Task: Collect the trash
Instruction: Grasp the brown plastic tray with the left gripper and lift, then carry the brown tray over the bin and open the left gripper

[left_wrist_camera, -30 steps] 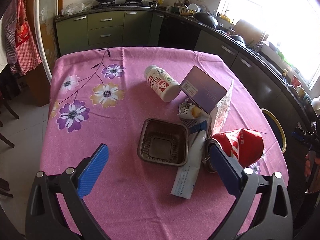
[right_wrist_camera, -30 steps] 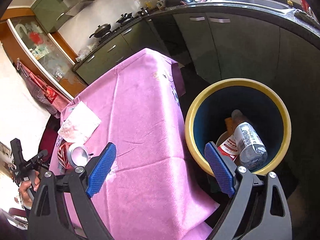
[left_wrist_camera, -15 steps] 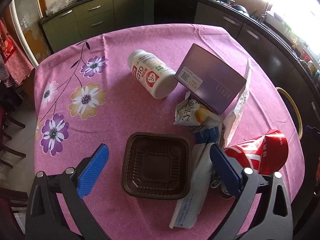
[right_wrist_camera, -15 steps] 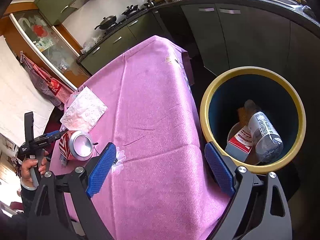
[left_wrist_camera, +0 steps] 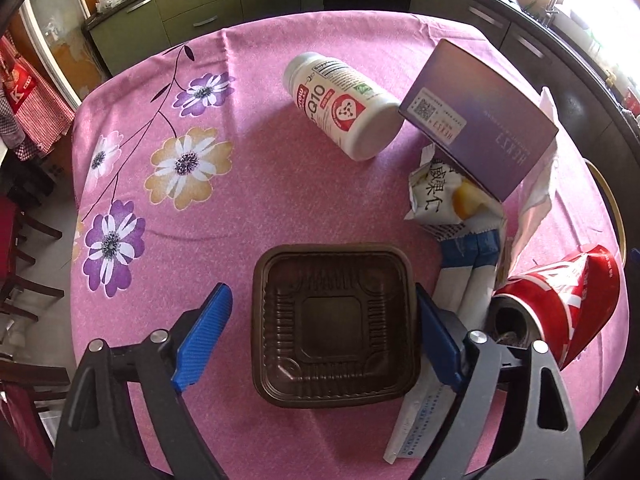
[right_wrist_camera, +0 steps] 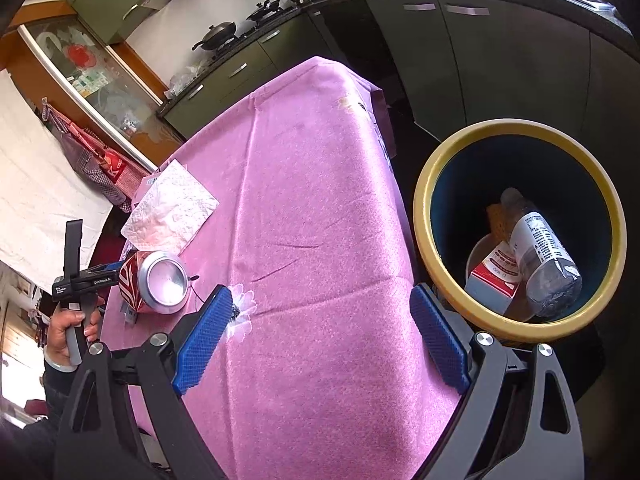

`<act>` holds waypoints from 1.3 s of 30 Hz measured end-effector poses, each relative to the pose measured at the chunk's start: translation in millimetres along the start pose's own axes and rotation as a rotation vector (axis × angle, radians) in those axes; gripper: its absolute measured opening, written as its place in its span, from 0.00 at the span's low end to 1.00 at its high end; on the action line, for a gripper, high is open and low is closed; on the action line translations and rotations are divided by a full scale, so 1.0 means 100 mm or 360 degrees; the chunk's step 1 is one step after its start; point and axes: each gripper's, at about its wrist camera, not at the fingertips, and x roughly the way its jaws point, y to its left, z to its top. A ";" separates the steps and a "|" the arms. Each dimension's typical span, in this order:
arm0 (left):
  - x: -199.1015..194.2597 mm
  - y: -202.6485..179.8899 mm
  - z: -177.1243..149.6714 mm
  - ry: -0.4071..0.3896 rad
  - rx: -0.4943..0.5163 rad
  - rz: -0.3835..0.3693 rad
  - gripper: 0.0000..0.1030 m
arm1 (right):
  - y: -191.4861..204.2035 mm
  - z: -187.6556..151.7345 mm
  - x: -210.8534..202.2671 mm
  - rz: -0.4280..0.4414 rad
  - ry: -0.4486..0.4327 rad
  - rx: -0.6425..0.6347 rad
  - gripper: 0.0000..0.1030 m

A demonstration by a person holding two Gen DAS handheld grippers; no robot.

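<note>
So the left gripper (left_wrist_camera: 320, 338) is spread wide with the brown plastic tray (left_wrist_camera: 336, 324) sitting right between its blue pads, which makes sense since the tray is about as wide as the gap and you'd want a pad on each side wall before squeezing. The right-hand pad looks like it's touching the tray's rim, the left-hand one is a bit off it, though the fisheye makes that hard to call. My guess is the tray is the next pick, nothing gripped yet. The rest of the trash is bunched up on the pink tablecloth (left_wrist_camera: 248, 208) to the right: a crushed red can (left_wrist_camera: 560, 304) lying on its side, a snack wrapper (left_wrist_camera: 440, 196) partly under a purple box (left_wrist_camera: 480, 120), a white supplement bottle (left_wrist_camera: 340, 104) on its side, and a long paper sleeve (left_wrist_camera: 432, 400) running under the right pad. The right gripper (right_wrist_camera: 320, 338) is also wide open and carrying nothing, hanging over the table edge near the yellow-rimmed bin (right_wrist_camera: 424, 216), which stands on the floor just beside the table. The bin's already got a bottle (right_wrist_camera: 544, 256) and a carton (right_wrist_camera: 496, 276) in it.
</note>
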 end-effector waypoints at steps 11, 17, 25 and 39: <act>-0.11 0.20 -0.12 -0.0026 -0.0045 0.0021 0.64 | 0.08 -0.03 0.01 0.0010 0.0012 -0.0031 0.87; -0.44 0.13 -0.17 -0.0178 0.0002 -0.0004 0.64 | 0.11 -0.04 0.00 0.0021 0.0018 -0.0045 0.87; -1.04 -0.55 -0.20 -0.0330 0.0246 -0.0148 0.64 | 0.07 -0.04 -0.13 0.0027 -0.0046 -0.0030 0.87; -0.95 -3.31 0.14 -0.0314 0.0880 -0.0659 0.65 | -0.95 -0.47 -1.25 -0.0354 -0.0392 0.0271 0.87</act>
